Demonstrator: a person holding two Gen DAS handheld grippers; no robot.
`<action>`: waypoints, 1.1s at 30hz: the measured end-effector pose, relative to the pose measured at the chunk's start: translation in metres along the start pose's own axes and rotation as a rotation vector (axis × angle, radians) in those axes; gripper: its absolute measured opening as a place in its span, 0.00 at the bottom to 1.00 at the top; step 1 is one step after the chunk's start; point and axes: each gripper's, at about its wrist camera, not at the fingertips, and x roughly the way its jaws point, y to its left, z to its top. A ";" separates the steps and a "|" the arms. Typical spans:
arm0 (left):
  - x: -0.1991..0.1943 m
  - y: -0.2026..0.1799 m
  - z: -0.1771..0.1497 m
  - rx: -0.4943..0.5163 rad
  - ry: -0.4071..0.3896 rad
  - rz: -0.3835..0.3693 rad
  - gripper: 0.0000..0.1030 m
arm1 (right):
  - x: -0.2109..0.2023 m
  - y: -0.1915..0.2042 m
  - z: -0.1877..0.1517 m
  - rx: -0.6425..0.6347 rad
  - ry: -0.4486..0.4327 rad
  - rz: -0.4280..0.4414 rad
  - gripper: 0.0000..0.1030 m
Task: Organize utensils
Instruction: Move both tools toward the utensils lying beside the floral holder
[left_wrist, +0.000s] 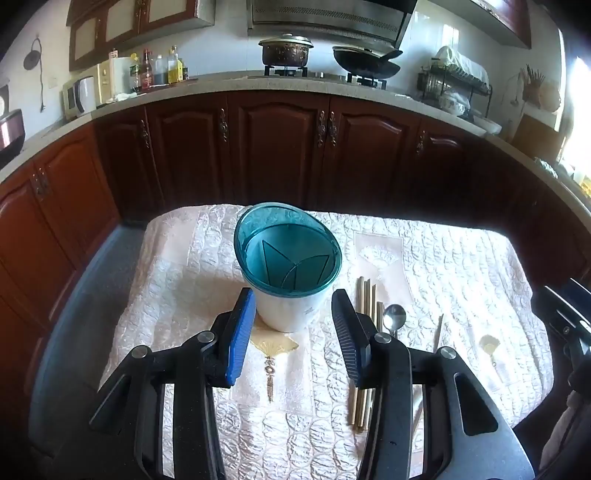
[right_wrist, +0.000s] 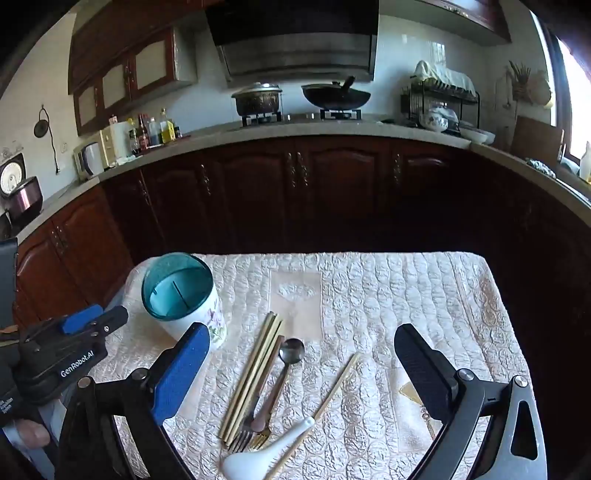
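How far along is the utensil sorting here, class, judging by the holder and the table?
Done: nothing; the holder shows only its dividers. In hand: nothing; the left claw hangs open just short of the holder, and the right claw is open above the utensils. Left: everything on the cloth: chopsticks, a stray chopstick, metal spoon, forks, white spoon.

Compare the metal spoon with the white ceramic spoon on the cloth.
The metal spoon is slim and shiny with a small round bowl; the white ceramic spoon is thick, matte and deep-bowled. The metal spoon's bowl points toward the holder; the ceramic one's bowl faces the near edge. Both lie loose on the cloth.
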 end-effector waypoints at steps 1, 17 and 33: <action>-0.002 0.000 0.000 -0.003 -0.004 0.000 0.41 | -0.001 0.001 0.001 -0.003 -0.004 0.000 0.97; -0.006 0.002 0.000 -0.006 -0.017 -0.012 0.41 | -0.007 0.000 0.002 -0.015 -0.011 -0.028 0.97; -0.013 -0.003 0.005 0.022 -0.047 -0.014 0.41 | -0.007 -0.002 0.006 -0.011 -0.020 -0.033 0.98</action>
